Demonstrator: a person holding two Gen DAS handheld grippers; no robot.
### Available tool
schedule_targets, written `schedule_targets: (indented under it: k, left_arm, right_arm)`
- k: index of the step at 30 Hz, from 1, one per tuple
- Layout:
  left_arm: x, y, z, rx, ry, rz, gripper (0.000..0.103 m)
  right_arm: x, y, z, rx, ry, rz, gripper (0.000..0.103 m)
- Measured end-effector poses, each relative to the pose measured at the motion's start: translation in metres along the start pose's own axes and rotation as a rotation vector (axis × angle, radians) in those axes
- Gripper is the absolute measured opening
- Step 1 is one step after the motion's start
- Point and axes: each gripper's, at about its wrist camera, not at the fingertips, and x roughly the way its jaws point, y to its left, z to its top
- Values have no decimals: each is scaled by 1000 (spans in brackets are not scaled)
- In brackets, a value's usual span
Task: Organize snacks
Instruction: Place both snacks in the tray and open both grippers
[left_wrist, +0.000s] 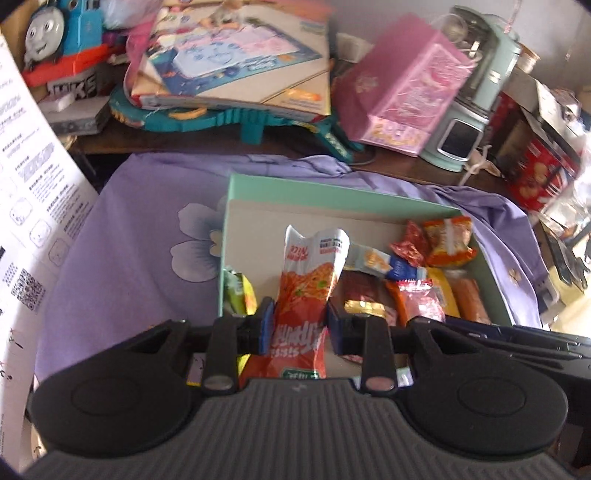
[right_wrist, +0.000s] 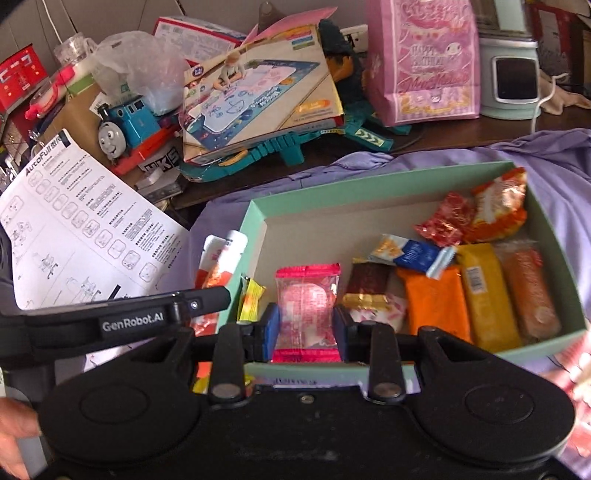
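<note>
Presently, the left gripper (left_wrist: 300, 325) has its blue pads clamped on a tall orange-red noodle snack packet (left_wrist: 308, 288) with a white torn-looking top, held upright above the near left part of a shallow mint-green cardboard box (left_wrist: 334, 192). The right gripper (right_wrist: 305, 329) is clamped on a clear square wrapper with pink sealed ends (right_wrist: 307, 312), held over the near edge of the same box.

Inside the box, along the right side, lie a plain orange packet (right_wrist: 436, 302), a yellow bar packet (right_wrist: 487, 291) and a clear-wrapped orange bar (right_wrist: 528, 291), side by side. A blue-and-white sachet (right_wrist: 413, 254) rests across their far ends. A red foil sweet (right_wrist: 443, 223) and an orange-red crinkled packet (right_wrist: 498, 205) occupy the far right corner.

The box sits on a lilac floral cloth (left_wrist: 147, 240). A white printed instruction sheet (right_wrist: 81, 229) lies to its left.
</note>
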Motion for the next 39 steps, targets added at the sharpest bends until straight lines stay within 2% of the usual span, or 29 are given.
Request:
schedule_targets:
  k: [6, 9, 10, 12, 14, 15, 16, 18, 23, 32, 39]
  left_arm:
    - [21, 7, 4, -11, 18, 15, 30]
    - [29, 5, 6, -7, 24, 19, 34]
    - [31, 4, 6, -7, 24, 24, 40]
    - [32, 1, 7, -6, 10, 55, 49]
    - [31, 0, 8, -8, -6, 79, 72]
    - [30, 0, 9, -13, -10, 85, 78]
    - [29, 0, 9, -16, -15, 85, 89]
    - [25, -4, 9, -3, -26, 88, 92]
    - [15, -17, 3, 48, -28, 101, 100]
    - [-17, -32, -19, 104, -31, 112, 103]
    - [-41, -30, -41, 122, -33, 120, 103]
  right_arm:
    - [32, -5, 2, 23, 51, 1, 31]
    - [42, -7, 1, 34, 76, 14, 35]
    - [43, -8, 1, 39, 80, 21, 44]
    - [43, -10, 1, 46, 75, 18, 53]
    - [40, -15, 1, 58, 61, 2, 67]
    - [37, -19, 1, 69, 54, -8, 80]
    - [33, -24, 0, 81, 44, -13, 92]
    - [23, -32, -2, 103, 20, -27, 97]
    - [1, -43, -8, 130, -19, -42, 103]
    - [-33, -37, -24, 109, -46, -52, 103]
    - [-57, -38, -43, 118, -59, -59, 103]
